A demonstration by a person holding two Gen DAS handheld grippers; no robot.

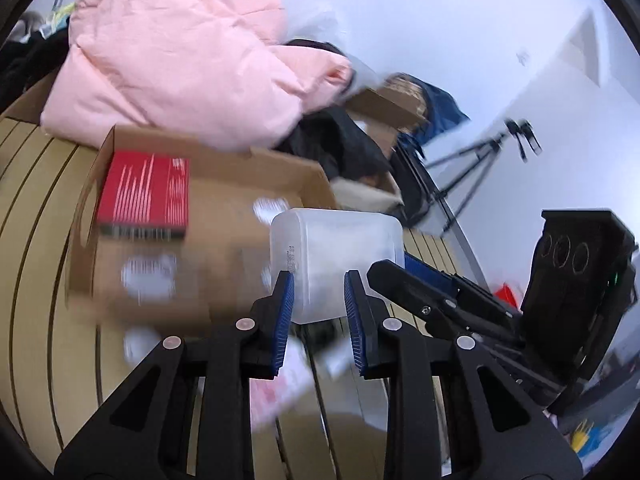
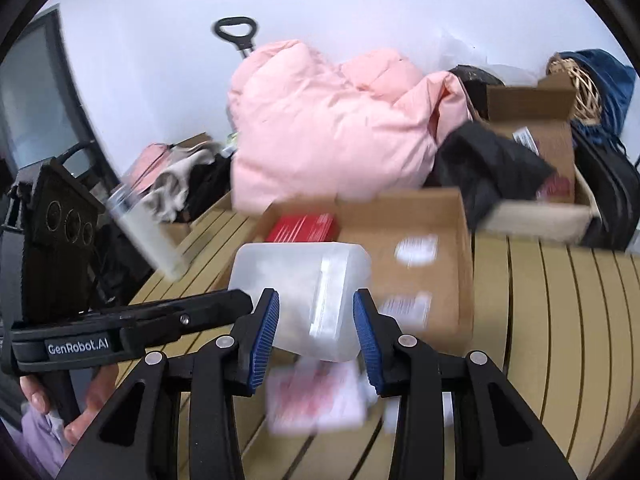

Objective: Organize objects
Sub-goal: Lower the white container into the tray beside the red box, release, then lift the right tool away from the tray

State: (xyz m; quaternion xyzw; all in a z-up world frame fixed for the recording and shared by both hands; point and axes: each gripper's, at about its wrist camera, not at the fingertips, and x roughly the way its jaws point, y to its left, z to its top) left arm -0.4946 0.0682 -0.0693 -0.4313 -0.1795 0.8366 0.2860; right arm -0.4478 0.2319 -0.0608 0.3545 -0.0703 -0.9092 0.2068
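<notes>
Here the left gripper and the right gripper are both clasping the translucent plastic container, pads pressing its sides, holding it lifted above the slatted table, just before the open cardboard box containing a red box.

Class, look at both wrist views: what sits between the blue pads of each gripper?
The translucent plastic container sits between the pads of the left gripper and of the right gripper, in both views; firm contact is unclear.
</notes>
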